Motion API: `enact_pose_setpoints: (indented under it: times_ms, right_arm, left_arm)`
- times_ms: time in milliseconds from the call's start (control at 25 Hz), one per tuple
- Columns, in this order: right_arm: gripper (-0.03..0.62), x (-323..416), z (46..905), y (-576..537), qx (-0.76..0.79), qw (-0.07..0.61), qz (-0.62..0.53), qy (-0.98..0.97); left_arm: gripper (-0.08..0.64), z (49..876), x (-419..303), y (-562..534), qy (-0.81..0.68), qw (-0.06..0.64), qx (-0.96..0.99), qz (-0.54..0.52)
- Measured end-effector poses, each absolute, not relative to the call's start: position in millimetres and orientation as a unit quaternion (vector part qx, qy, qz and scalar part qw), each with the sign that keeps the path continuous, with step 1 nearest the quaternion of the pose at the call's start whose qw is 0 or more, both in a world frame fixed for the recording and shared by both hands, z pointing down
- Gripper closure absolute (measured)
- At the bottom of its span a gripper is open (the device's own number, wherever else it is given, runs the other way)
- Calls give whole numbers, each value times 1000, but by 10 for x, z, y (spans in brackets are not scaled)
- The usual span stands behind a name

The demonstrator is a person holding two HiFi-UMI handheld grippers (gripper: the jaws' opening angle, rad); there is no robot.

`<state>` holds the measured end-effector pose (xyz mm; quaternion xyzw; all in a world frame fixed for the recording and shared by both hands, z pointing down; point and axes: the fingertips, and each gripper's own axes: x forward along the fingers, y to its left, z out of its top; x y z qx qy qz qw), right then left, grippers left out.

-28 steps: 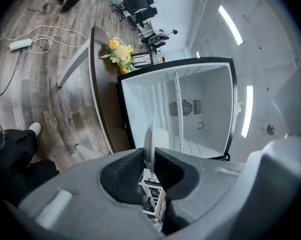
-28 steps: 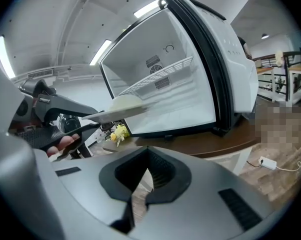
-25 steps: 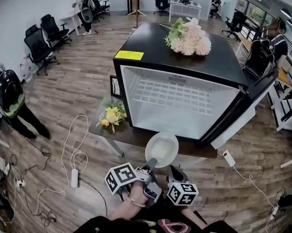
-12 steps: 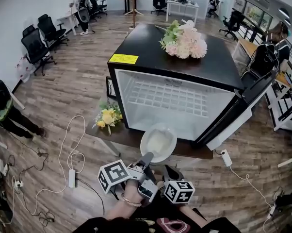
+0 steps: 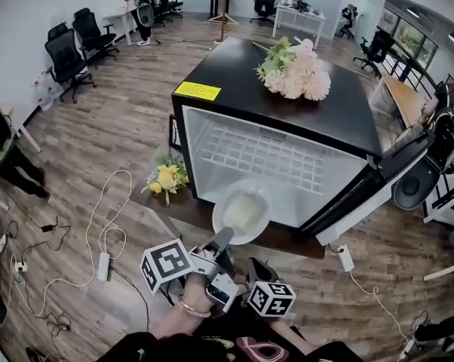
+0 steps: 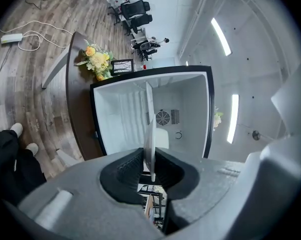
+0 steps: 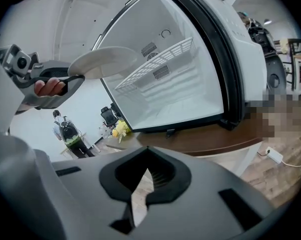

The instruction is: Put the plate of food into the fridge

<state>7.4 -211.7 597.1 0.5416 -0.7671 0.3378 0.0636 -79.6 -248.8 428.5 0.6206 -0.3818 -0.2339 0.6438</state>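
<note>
Over the last second we have carried the plate (image 5: 242, 213) forward. It hung over the near edge of the tabletop (image 5: 291, 241), and now its far rim overlaps the lower lip of the open fridge (image 5: 234, 74). The left gripper (image 5: 219, 240) clamps the plate's near rim and holds it level, pale food on top. The right gripper (image 5: 259, 268) hangs beside it, jaws drawn nearly together on nothing. We judge the plate is about to enter, with the wire shelf (image 5: 257, 153) just ahead.
</note>
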Motion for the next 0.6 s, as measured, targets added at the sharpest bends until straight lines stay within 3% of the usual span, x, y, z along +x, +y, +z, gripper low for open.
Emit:
enact_pose_setpoints:
  times_ms: [600]
  right_arm:
    - [584, 98, 5851, -2295, 525, 88, 285, -797]
  left_arm:
    - [500, 4203, -727, -2821, -386, 637, 613, -262]
